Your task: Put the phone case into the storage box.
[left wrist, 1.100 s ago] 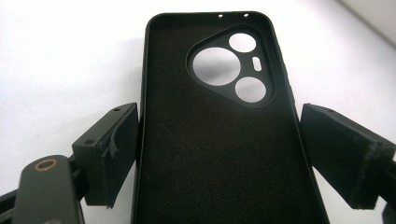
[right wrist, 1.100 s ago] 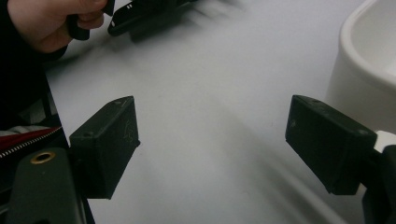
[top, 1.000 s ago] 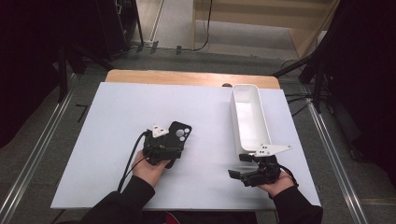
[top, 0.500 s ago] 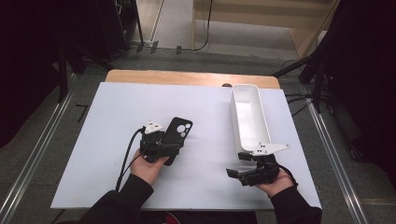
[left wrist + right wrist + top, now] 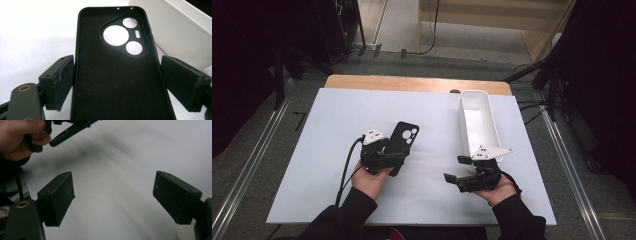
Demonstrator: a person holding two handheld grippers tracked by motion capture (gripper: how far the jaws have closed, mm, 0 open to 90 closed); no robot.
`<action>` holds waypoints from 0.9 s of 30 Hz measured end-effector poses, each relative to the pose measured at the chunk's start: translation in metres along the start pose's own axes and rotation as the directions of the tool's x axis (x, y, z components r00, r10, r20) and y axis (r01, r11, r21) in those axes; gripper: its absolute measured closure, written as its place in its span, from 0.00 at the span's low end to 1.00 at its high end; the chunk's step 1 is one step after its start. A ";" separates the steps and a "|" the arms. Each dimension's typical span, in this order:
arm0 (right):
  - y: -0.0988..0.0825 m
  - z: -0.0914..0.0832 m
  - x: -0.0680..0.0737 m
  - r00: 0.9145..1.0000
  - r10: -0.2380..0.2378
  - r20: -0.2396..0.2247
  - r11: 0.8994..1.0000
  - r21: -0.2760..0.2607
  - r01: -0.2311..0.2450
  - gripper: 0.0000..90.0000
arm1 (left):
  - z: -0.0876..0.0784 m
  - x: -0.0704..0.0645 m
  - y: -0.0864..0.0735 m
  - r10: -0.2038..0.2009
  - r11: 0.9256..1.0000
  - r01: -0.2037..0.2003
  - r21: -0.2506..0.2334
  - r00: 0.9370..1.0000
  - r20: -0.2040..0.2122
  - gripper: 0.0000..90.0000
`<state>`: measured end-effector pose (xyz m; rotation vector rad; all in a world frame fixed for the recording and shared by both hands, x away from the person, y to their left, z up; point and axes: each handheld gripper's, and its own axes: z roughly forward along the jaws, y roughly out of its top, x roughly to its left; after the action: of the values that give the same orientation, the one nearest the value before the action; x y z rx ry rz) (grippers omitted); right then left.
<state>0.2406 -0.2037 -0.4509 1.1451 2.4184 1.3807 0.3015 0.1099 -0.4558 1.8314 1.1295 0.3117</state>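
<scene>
Item: black phone case (image 5: 117, 72), inner face up, camera cut-outs at its far end.
Location: middle of the white table (image 5: 332, 125), left of centre, nearer the front edge than the back; far end free, near end between the jaws of the left tongs.
Left tongs (image 5: 388, 159): clamped across the width of the case; in the left gripper view both pads sit against its long side walls. Case looks slightly raised at the far end, though whether it is off the table I cannot tell.
Right tongs (image 5: 458, 175): jaws apart, nothing between them; near the front right corner, pointing left towards the other hand.
Bin: white, long and narrow (image 5: 479, 122), along the right side of the table, running from the back edge forward; appears empty.
Step in hand: judged as case gripped and ready to carry.
Next move calls for: probably a lift clear of the table, a carry rightward over the bin's near wall, then release inside; grip must stay square so the soft case does not buckle.
</scene>
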 end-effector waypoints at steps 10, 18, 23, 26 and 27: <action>0.018 0.010 0.000 1.000 0.020 0.007 1.000 0.014 -0.020 0.17 | 0.002 -0.004 -0.002 0.012 1.000 -0.012 -0.016 1.000 0.003 0.15; 0.030 0.016 -0.001 0.999 0.045 0.011 0.999 0.017 -0.045 0.17 | 0.002 -0.006 -0.006 0.024 0.998 -0.024 -0.066 1.000 0.001 0.15; 0.036 0.018 -0.002 0.998 0.064 0.011 0.998 0.018 -0.064 0.21 | 0.004 -0.006 -0.007 0.030 0.997 -0.030 -0.067 1.000 -0.007 0.15; 0.040 0.020 -0.004 0.997 0.079 0.015 0.997 0.019 -0.080 0.21 | 0.004 -0.006 -0.009 0.032 0.996 -0.033 -0.080 0.999 -0.013 0.15; 0.041 0.020 -0.004 0.996 0.083 0.012 0.996 0.018 -0.083 0.21 | 0.004 -0.006 -0.009 0.034 0.996 -0.035 -0.085 0.999 -0.015 0.15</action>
<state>0.2752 -0.1810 -0.4317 1.2680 2.4062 1.3744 0.2954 0.1036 -0.4638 1.7777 1.0792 0.3875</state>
